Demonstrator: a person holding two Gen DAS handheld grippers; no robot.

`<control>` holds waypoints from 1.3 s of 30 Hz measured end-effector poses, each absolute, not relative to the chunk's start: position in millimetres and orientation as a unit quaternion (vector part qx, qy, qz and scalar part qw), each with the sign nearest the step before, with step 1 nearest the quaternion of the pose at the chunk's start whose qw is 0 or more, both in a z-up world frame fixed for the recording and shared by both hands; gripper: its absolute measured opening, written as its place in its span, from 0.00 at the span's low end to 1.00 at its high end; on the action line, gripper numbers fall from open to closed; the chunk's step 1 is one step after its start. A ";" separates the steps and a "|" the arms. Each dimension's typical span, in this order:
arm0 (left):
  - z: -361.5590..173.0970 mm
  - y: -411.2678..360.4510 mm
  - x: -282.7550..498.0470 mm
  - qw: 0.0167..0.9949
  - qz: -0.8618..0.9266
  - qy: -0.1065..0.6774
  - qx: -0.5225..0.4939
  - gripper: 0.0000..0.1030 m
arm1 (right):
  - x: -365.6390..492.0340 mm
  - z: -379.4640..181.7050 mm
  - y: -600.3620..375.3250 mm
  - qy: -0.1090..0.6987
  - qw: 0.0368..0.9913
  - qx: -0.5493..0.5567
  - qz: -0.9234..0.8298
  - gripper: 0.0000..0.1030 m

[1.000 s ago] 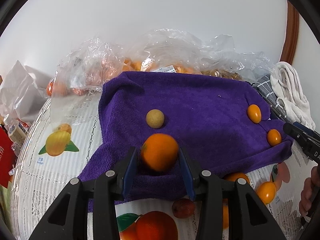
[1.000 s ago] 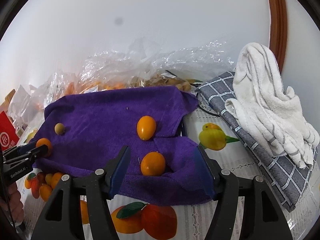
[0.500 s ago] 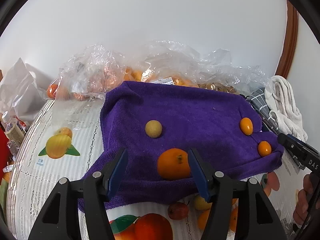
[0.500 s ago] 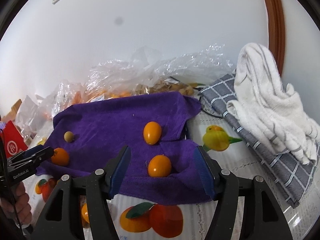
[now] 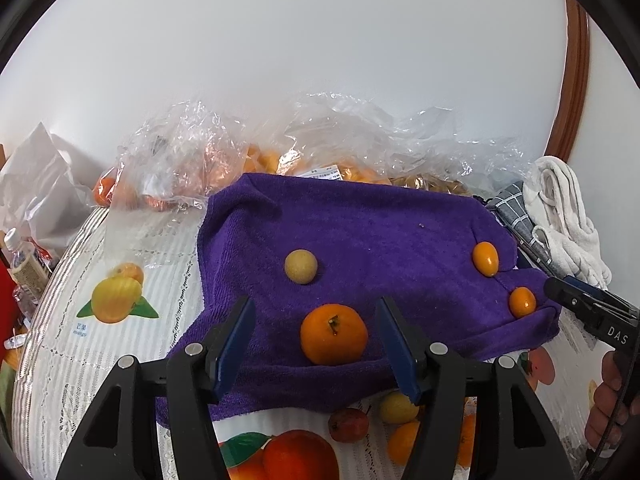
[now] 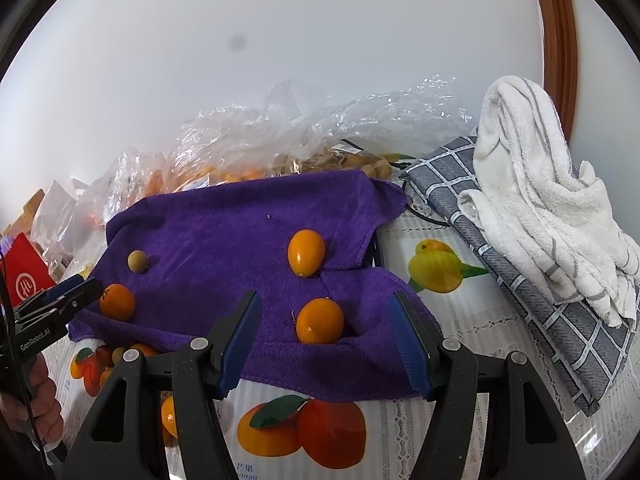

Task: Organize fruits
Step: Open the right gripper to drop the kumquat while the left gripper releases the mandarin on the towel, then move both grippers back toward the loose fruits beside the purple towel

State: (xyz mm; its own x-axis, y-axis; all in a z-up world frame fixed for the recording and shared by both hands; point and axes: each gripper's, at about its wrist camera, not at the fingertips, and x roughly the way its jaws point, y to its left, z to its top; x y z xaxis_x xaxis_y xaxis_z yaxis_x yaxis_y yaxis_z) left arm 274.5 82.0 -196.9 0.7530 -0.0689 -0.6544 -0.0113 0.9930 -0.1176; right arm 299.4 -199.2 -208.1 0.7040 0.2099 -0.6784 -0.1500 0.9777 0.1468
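Four fruits lie on the purple towel [image 5: 380, 240]: a tangerine [image 5: 334, 334], two kumquats and a small tan fruit [image 5: 301, 266]. Only the left view shows loose fruit [image 5: 394, 407] under the towel's near edge, partly hidden. The left gripper [image 5: 316, 344] and right gripper [image 6: 326, 340] both stand parted, touching nothing.

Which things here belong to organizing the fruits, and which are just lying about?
Job:
- mandarin
- longan
- two kumquats
- purple cloth
- loose fruits by its edge

Lying about:
- white towel
- checked cloth
- bottle
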 end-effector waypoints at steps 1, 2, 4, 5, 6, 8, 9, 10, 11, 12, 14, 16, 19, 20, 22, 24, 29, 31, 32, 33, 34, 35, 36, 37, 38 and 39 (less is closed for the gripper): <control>-196.7 82.3 274.5 0.935 -0.015 0.351 -0.058 0.58 | 299.0 -208.0 -198.8 0.372 0.922 0.040 0.098 0.63; -196.5 82.3 274.2 0.935 -0.014 0.350 -0.059 0.58 | 299.1 -207.9 -198.5 0.372 0.922 0.039 0.099 0.63; -196.5 82.2 274.5 0.935 -0.014 0.351 -0.059 0.58 | 299.0 -208.2 -197.6 0.373 0.922 0.038 0.099 0.63; -196.5 82.2 274.2 0.935 -0.014 0.350 -0.059 0.58 | 299.2 -208.5 -197.4 0.374 0.921 0.037 0.099 0.63; -196.4 82.3 274.4 0.935 -0.015 0.350 -0.059 0.58 | 299.4 -208.9 -197.3 0.375 0.921 0.036 0.098 0.63; -196.0 82.2 273.7 0.935 -0.016 0.350 -0.060 0.58 | 299.9 -209.3 -197.2 0.377 0.920 0.036 0.097 0.63; -195.4 82.2 273.4 0.935 -0.016 0.349 -0.060 0.58 | 300.0 -209.7 -197.5 0.378 0.920 0.037 0.097 0.63; -194.8 82.4 272.8 0.936 -0.016 0.348 -0.061 0.58 | 300.1 -209.6 -197.5 0.378 0.920 0.037 0.097 0.63; -194.3 82.7 272.4 0.936 -0.016 0.347 -0.062 0.58 | 299.9 -209.3 -197.4 0.378 0.920 0.036 0.096 0.63; -193.7 82.9 272.2 0.936 -0.016 0.346 -0.063 0.58 | 299.8 -209.1 -197.2 0.378 0.920 0.036 0.096 0.63; -192.5 83.7 271.3 0.937 -0.016 0.344 -0.066 0.58 | 299.1 -208.1 -196.6 0.377 0.921 0.035 0.097 0.63; -191.5 84.8 270.3 0.937 -0.014 0.342 -0.071 0.58 | 298.3 -206.5 -195.7 0.376 0.920 0.035 0.100 0.63; -190.4 87.2 268.7 0.938 -0.007 0.337 -0.078 0.58 | 296.8 -204.1 -195.0 0.376 0.920 0.038 0.107 0.63; -189.9 87.9 268.5 0.939 -0.006 0.334 -0.079 0.58 | 296.2 -203.4 -194.4 0.376 0.919 0.039 0.108 0.63; -188.8 88.8 267.4 0.941 0.002 0.328 -0.080 0.58 | 296.0 -202.0 -193.4 0.380 0.917 0.040 0.110 0.63; -186.7 89.6 264.9 0.944 0.005 0.319 -0.081 0.58 | 296.4 -200.3 -193.4 0.386 0.913 0.052 0.120 0.63; -180.3 93.5 260.2 0.945 -0.008 0.312 -0.096 0.58 | 288.7 -192.2 -183.8 0.389 0.913 0.037 0.119 0.63; -177.9 94.7 258.8 0.944 -0.009 0.315 -0.101 0.58 | 281.0 -188.9 -178.9 0.385 0.916 0.015 0.111 0.63; -176.0 95.2 257.4 0.944 -0.008 0.313 -0.102 0.58 | 276.2 -188.0 -178.1 0.385 0.916 0.012 0.110 0.63; -173.5 95.4 255.5 0.945 -0.006 0.312 -0.097 0.58 | 271.9 -188.1 -177.6 0.389 0.915 0.015 0.110 0.63; -171.2 95.9 253.1 0.945 -0.004 0.313 -0.092 0.58 | 269.0 -188.7 -178.2 0.393 0.913 0.017 0.111 0.63; -169.8 97.1 249.7 0.945 0.001 0.315 -0.088 0.58 | 264.9 -189.4 -178.2 0.397 0.911 0.017 0.112 0.63; -168.8 98.8 244.8 0.945 0.007 0.316 -0.087 0.58 | 261.1 -189.9 -178.2 0.397 0.910 0.016 0.114 0.63; -168.2 101.9 236.7 0.945 0.012 0.316 -0.087 0.58 | 255.8 -190.4 -177.1 0.396 0.910 0.012 0.118 0.63; -168.6 104.7 230.8 0.944 0.013 0.317 -0.088 0.58 | 251.3 -191.0 -175.8 0.395 0.911 0.008 0.122 0.62; -170.4 108.3 223.5 0.942 0.015 0.323 -0.089 0.58 | 247.2 -191.6 -174.5 0.393 0.911 0.006 0.126 0.60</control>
State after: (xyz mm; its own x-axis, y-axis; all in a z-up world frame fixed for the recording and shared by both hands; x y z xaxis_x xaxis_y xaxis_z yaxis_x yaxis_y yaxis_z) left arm 223.5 108.3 -170.4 0.7907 -0.0297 -0.6115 -0.0855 0.9837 -0.1583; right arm 247.2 -174.5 -191.6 0.6587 0.2345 -0.7149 -0.2246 0.9682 0.1106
